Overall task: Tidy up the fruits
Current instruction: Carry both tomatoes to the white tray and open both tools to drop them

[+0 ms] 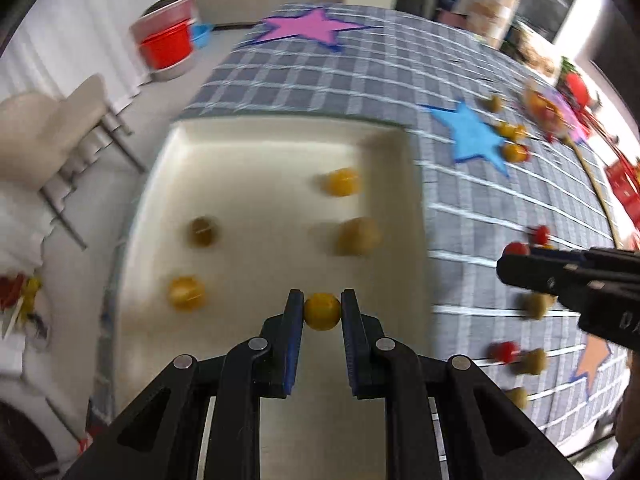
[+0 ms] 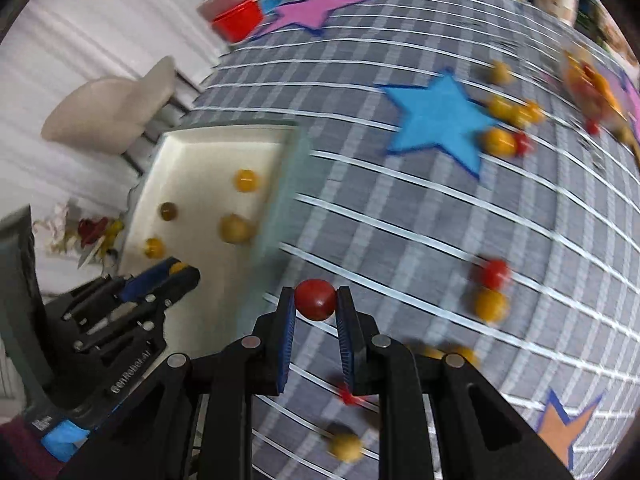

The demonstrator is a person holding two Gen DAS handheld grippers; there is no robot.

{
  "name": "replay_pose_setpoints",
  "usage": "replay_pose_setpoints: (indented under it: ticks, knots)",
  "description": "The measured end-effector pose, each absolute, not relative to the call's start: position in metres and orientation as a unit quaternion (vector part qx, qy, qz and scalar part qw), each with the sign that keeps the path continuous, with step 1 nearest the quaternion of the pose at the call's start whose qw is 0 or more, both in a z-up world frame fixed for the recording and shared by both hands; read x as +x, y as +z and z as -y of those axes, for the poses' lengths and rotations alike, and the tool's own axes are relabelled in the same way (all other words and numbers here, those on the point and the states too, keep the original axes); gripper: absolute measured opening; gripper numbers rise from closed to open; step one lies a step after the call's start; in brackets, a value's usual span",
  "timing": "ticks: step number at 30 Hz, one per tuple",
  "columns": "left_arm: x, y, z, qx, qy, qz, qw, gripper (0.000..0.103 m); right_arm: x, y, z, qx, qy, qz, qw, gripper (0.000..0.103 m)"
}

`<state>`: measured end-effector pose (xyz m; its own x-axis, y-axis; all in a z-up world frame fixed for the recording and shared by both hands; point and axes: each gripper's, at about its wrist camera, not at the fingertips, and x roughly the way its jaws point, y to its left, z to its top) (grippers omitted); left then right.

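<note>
My left gripper point(image 1: 322, 310) is shut on a yellow fruit point(image 1: 322, 312) and holds it over the near part of a cream tray point(image 1: 256, 148). Several yellow fruits lie in the tray, one of them point(image 1: 342, 182) at the far right. My right gripper point(image 2: 316, 300) is shut on a red fruit point(image 2: 315, 298) above the grey checked tablecloth point(image 2: 400, 220), just right of the tray point(image 2: 192, 152). The left gripper point(image 2: 176, 270) also shows in the right wrist view, at the tray's near edge. The right gripper body point(image 1: 568, 276) shows at the right of the left wrist view.
Loose red and yellow fruits lie on the cloth to the right, such as a red one point(image 2: 494, 272) and a yellow one point(image 2: 490, 304). Blue point(image 2: 440, 116), pink point(image 2: 312, 10) and orange point(image 2: 564, 424) stars mark the cloth. A beige chair point(image 1: 52, 120) and a red bucket point(image 1: 166, 44) stand left of the table.
</note>
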<state>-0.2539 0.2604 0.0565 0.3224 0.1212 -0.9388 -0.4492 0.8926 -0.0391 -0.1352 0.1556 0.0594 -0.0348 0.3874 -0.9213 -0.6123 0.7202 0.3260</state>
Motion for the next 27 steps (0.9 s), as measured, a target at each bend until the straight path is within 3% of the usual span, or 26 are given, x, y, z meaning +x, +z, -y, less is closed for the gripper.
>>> replay_pose_setpoints:
  ticks: [12,27]
  knots:
    - [-0.308,0.033,-0.317,-0.183,0.266,-0.552,0.769,0.020,-0.170,0.034,-0.279,-0.141,0.431,-0.617,0.644,0.022]
    - [-0.311,0.027,-0.324,-0.159,0.277,-0.561,0.764,0.023,-0.175,0.011,-0.318,-0.171,0.417,-0.612,0.650,0.023]
